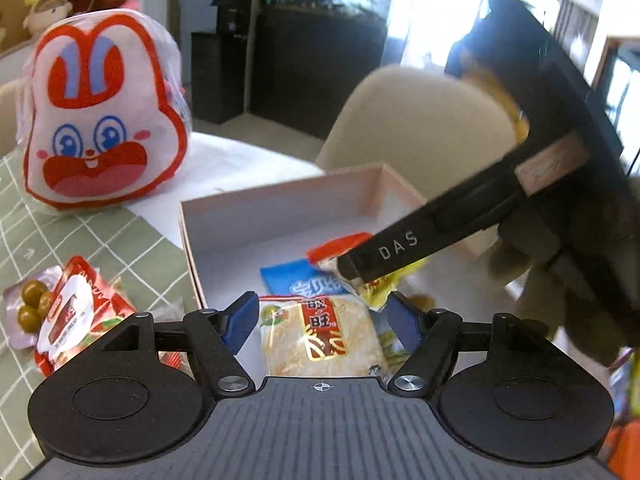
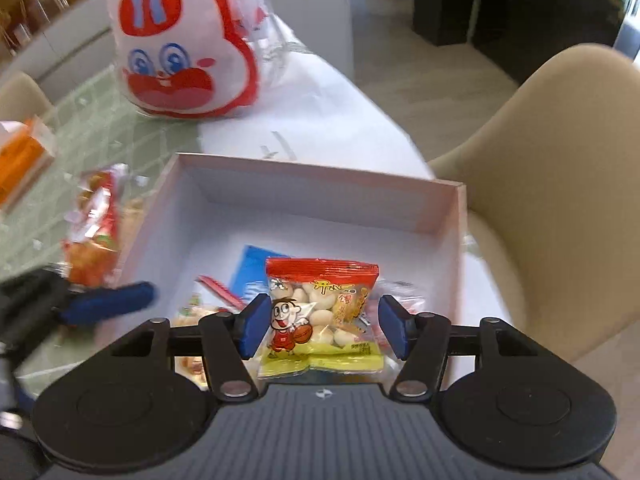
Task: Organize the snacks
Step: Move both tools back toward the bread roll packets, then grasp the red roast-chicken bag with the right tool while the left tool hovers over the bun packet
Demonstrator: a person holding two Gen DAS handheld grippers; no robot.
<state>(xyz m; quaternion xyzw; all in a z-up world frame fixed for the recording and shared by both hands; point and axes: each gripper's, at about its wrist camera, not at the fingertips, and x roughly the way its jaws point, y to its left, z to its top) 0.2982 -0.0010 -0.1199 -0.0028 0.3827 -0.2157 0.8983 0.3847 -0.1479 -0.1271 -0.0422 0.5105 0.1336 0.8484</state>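
Note:
An open pale pink box (image 1: pixel 280 194) (image 2: pixel 320 184) stands on the table with a blue packet (image 1: pixel 292 280) (image 2: pixel 250 268) lying inside. My left gripper (image 1: pixel 322 316) hangs over the box's near side, its blue pads shut on a rice cracker packet (image 1: pixel 320 340). My right gripper (image 2: pixel 320 328) is low over the box and grips a peanut snack packet (image 2: pixel 320 312) with a red top and yellow bottom, held upright between its pads. In the left wrist view its black finger (image 1: pixel 384 252) reaches in from the right with that packet (image 1: pixel 360 280) at its tip.
A big rabbit-face bag (image 1: pixel 100 120) (image 2: pixel 180 40) stands behind the box on the green checked mat (image 1: pixel 100 240). Loose snacks lie left of the box: a red packet (image 1: pixel 80 312) (image 2: pixel 96 232) and an olive packet (image 1: pixel 30 308). A beige chair (image 2: pixel 560 180) is on the right.

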